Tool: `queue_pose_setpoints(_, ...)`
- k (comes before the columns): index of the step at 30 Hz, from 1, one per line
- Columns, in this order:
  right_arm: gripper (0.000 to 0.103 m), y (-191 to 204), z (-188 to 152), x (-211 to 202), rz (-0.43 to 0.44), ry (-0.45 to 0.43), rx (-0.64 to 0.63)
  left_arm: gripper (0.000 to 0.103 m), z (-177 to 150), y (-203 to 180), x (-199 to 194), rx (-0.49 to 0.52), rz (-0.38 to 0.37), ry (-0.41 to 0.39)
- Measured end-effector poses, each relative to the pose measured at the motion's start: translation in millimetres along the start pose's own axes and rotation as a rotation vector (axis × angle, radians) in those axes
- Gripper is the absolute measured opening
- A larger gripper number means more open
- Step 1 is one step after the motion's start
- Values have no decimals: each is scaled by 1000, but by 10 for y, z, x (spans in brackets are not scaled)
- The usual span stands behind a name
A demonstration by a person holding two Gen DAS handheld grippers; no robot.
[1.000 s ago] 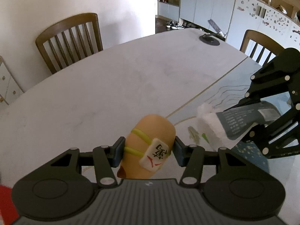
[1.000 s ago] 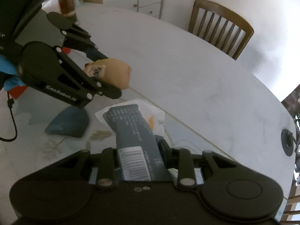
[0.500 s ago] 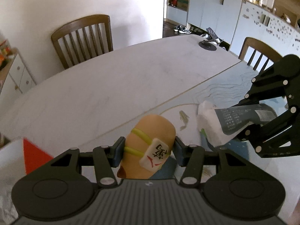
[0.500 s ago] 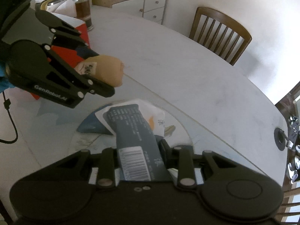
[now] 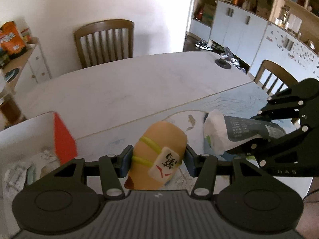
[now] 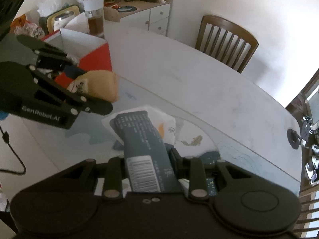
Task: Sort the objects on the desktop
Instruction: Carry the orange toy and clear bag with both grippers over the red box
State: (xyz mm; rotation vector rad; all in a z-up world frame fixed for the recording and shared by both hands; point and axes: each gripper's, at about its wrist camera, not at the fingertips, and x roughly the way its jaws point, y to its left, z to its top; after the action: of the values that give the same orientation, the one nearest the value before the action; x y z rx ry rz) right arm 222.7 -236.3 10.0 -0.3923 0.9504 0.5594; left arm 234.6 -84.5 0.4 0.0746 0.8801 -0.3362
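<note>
While the left gripper (image 5: 157, 160) clamps a smooth, rounded tan soft toy (image 5: 159, 155) banded with yellow-green cord and a white tile, the right gripper (image 6: 148, 169) pinches a crinkly grey-and-white plastic packet (image 6: 143, 139) with a barcode. Both are held above the pale marbled bench (image 5: 111, 95), beside a red-and-white cardboard box (image 6: 95, 59).

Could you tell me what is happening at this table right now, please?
A person is tidying the table with a hand-held gripper in each hand. The left gripper is clamped on a tan squishy toy with a mahjong-tile patch, held above the table. The right gripper is shut on a dark grey and white packet with a barcode. Both are off the surface, near an open red and white box at the table's end; nothing has been dropped in yet.
</note>
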Motion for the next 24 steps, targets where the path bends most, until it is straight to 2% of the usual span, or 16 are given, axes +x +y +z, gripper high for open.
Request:
queue_pose_setpoints(6, 29, 213, 113, -124, 3, -2, 45, 52, -77, 210, -288, -105, 14, -4)
queue_pose_setpoints(14, 30, 501, 235, -255, -12, -34, 82, 52, -214, 471, -673, -169, 50, -42)
queue_pose_setpoints(18, 30, 654, 315, -267, 9, -48, 107, 52, -298, 623, -808, -184, 75, -54)
queue_pose_setpoints(24, 30, 907, 474, -273, 16, -69, 90, 52, -422, 858, -983, -209, 82, -63)
